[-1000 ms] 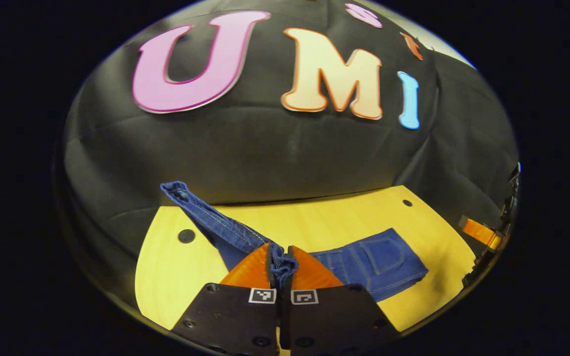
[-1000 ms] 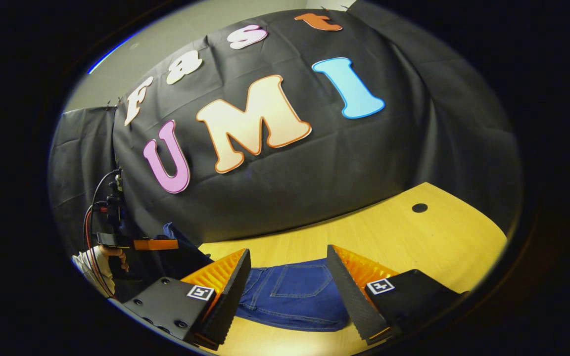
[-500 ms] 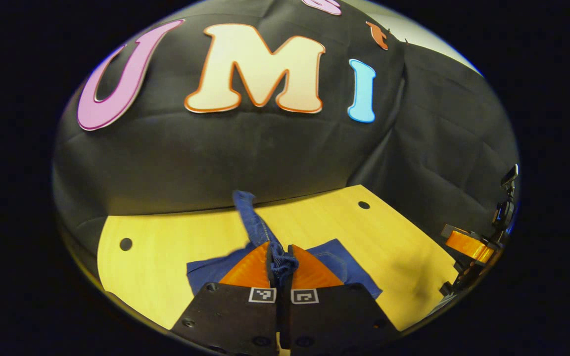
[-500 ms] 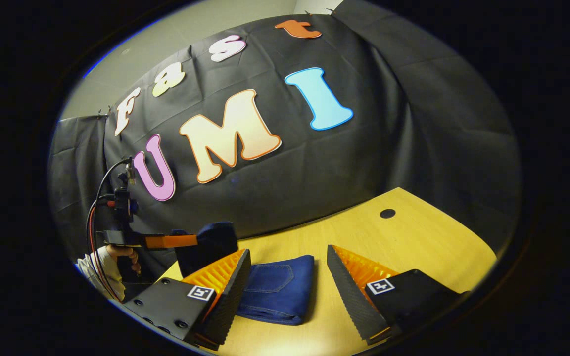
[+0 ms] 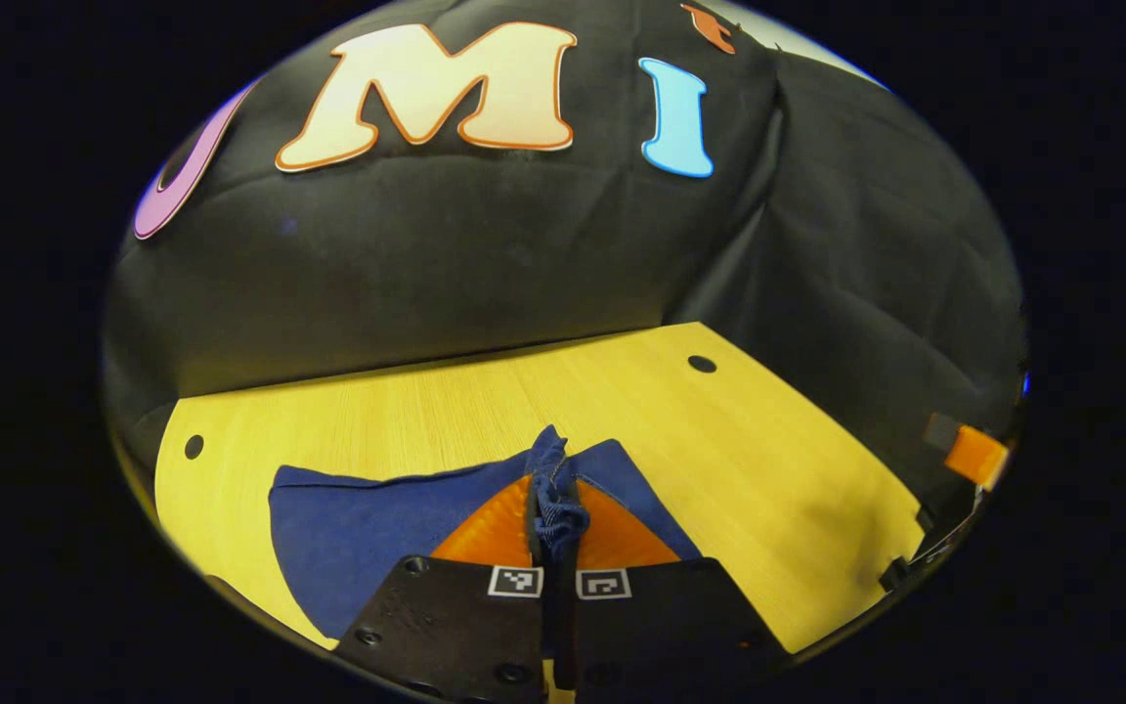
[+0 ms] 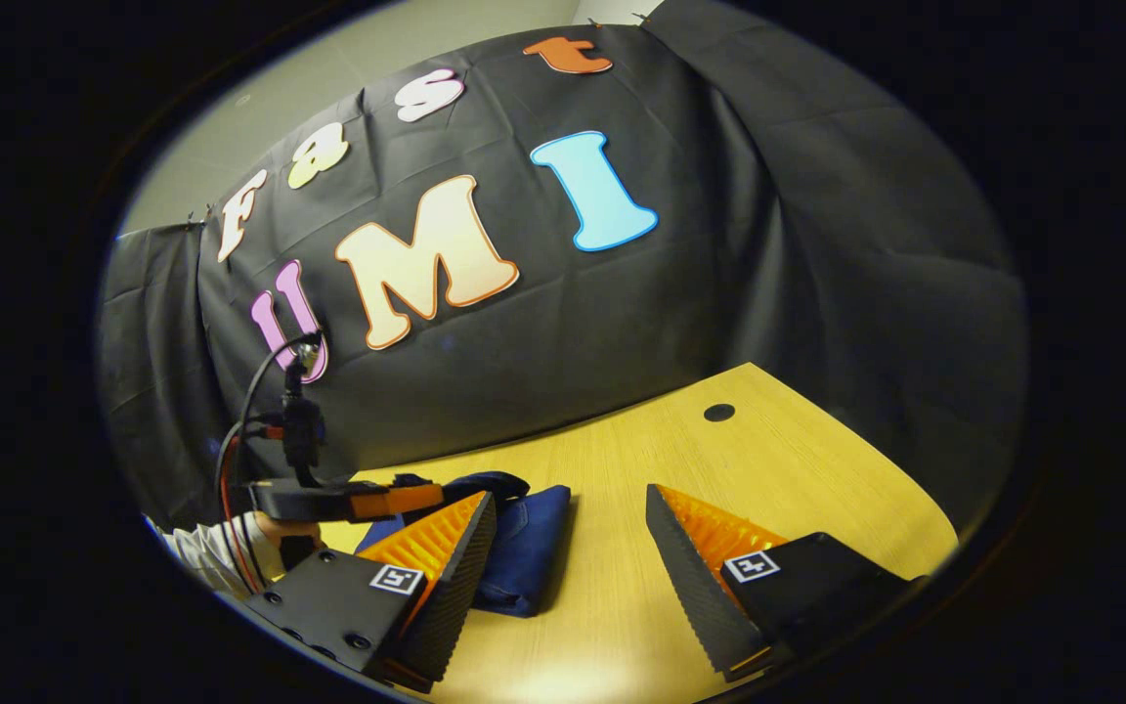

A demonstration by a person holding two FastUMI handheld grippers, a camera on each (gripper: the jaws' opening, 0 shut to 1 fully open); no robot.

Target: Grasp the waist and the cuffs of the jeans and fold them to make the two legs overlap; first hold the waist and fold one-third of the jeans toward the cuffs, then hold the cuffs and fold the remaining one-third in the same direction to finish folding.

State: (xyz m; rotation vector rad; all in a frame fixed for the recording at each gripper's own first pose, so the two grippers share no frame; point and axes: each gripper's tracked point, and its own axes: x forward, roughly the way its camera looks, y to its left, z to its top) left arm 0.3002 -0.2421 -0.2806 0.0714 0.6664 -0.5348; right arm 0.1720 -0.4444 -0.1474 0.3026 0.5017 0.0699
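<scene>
The jeans [image 5: 368, 528] lie folded into a compact blue bundle on the counter [image 5: 446, 406], toward its left part in the left gripper view. The denim looks thick and soft: it drapes instead of standing, and stacked layers of it should be fairly heavy and springy, so a fold is likely to creep open unless laid flat and pressed.

The left gripper [image 5: 553, 513] is clamped on a bunched edge of the cloth, apparently the cuffs [image 5: 551, 489], with both fingers squeezing the seam and a tuft standing up between them. That hemmed edge is the sensible place to take hold, since the doubled stitching is stiffer and rougher than the plain leg cloth and less likely to slip out. Gripping both cuffs together should keep the legs from sliding apart.

In the right gripper view the same bundle sits just beyond the left finger, with a hand [image 6: 275, 536] holding the other gripper low over it. The right gripper [image 6: 571, 567] hangs above bare wood, its fingers wide apart and holding nothing. In my judgement the last third is nearly laid over, and the right gripper could pin the free side.
</scene>
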